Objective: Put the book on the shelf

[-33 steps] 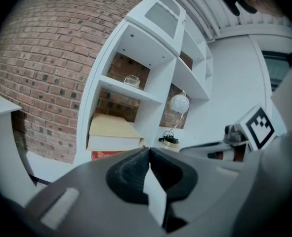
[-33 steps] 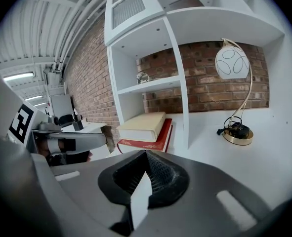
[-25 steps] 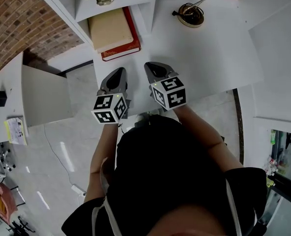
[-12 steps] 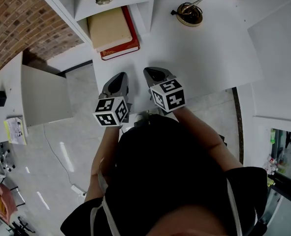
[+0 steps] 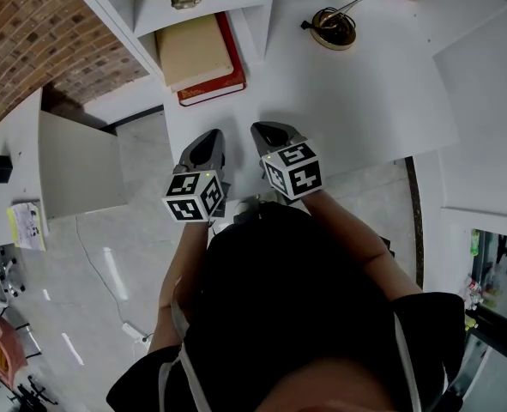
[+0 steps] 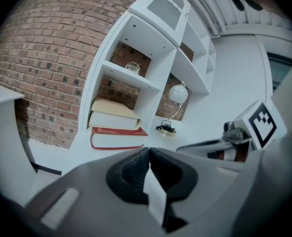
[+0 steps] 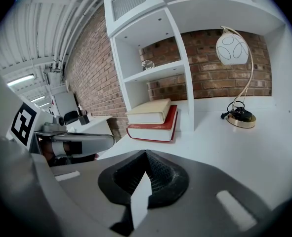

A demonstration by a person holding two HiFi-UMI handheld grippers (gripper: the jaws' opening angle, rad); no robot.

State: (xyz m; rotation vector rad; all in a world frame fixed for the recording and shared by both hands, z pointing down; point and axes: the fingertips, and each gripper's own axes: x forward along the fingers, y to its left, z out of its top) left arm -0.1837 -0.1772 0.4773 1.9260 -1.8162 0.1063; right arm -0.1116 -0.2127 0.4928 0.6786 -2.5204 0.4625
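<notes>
A thick cream-covered book lies flat on a larger red hardback in the lowest compartment of the white shelf. The cream book's pale page edges face outward. Over the near edge of the white table, well apart from the books, the left claw and the right claw are both clenched, empty.

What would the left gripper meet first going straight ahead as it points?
Probably the red book, lying in the shelf; possibly the white desktop first, depth unclear.

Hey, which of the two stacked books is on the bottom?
The red book, the wider one, sticking out beyond the other; the cream book lies flat on top of it.
</notes>
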